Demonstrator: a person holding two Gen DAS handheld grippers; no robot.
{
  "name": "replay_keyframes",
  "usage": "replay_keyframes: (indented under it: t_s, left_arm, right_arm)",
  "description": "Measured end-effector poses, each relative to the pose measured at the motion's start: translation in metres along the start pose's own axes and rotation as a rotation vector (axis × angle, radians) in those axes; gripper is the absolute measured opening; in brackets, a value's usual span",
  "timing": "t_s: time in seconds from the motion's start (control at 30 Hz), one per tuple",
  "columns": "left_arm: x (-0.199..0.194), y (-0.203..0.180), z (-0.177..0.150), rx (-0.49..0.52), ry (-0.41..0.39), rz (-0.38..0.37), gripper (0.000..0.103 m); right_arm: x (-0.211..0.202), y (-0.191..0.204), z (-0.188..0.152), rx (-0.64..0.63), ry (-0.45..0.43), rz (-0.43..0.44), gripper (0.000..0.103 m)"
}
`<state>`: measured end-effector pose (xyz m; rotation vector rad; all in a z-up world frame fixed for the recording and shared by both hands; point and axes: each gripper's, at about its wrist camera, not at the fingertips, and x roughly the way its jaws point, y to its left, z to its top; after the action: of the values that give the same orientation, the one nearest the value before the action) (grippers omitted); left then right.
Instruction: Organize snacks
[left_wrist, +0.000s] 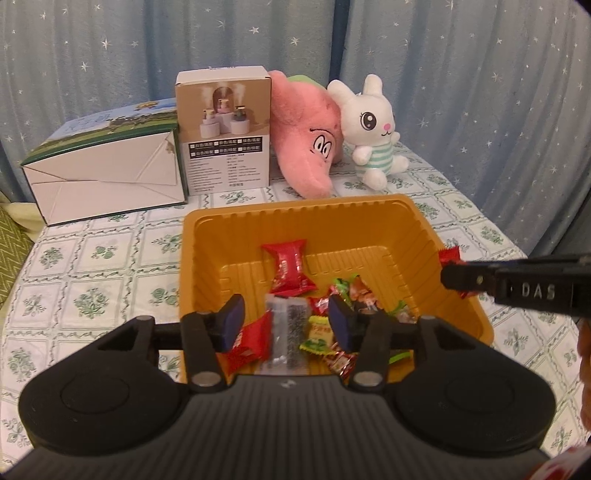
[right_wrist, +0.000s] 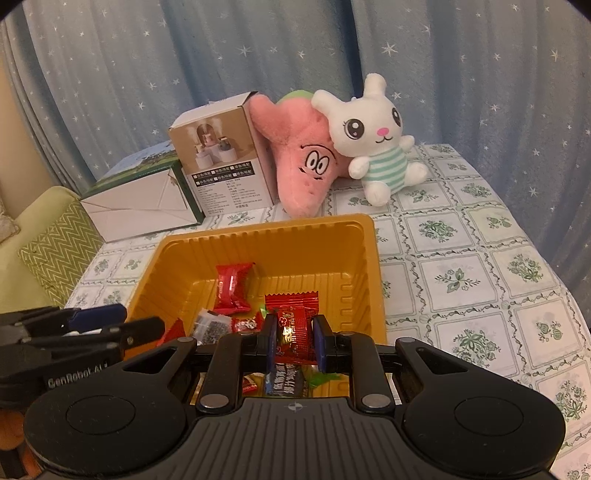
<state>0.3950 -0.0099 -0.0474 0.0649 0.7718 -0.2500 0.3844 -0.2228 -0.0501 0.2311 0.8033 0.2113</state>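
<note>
Evidently most of the sorting is done: the yellow plastic tray (left_wrist: 373, 221) at frame centre already holds a heap of wrapped snacks, among them a red pillow-pack candy (left_wrist: 290, 269) lying toward its far wall and a clear packet of dark seeds (left_wrist: 288, 328) nearer the camera. The left gripper (left_wrist: 286, 325) hangs over that heap with its jaws spread and nothing between the pads. The right gripper (right_wrist: 294, 341), low in its own view, has its jaws pinching a red wrapped candy (right_wrist: 293, 328) above the tray's near right part. Judging by this, what remains is to let that candy fall in; no loose snacks show on the floral tablecloth (right_wrist: 461, 280).
</note>
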Motion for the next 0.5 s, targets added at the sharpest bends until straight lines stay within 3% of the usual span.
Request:
replay_keyframes:
  t_s: [0.3,0.37,0.4,0.5]
  left_arm:
    - [-0.005,0.005,-0.01,0.007,0.005,0.014,0.052]
    - [-0.006,0.006,-0.013,0.006,0.006,0.016,0.055]
    - [-0.007,0.006,-0.014,0.004,0.007,0.019,0.056]
    - [-0.011,0.007,-0.018,0.003,0.004,0.026,0.06]
  right_arm:
    - [0.007,0.0,0.005,0.043,-0.005,0.035,0.022]
    - [0.007,-0.002,0.005,0.064,-0.011,0.029,0.046]
    - [0.005,-0.004,0.004,0.076,-0.024,0.033,0.063]
    - [-0.002,-0.009,0.002,0.097,-0.036,0.033,0.066]
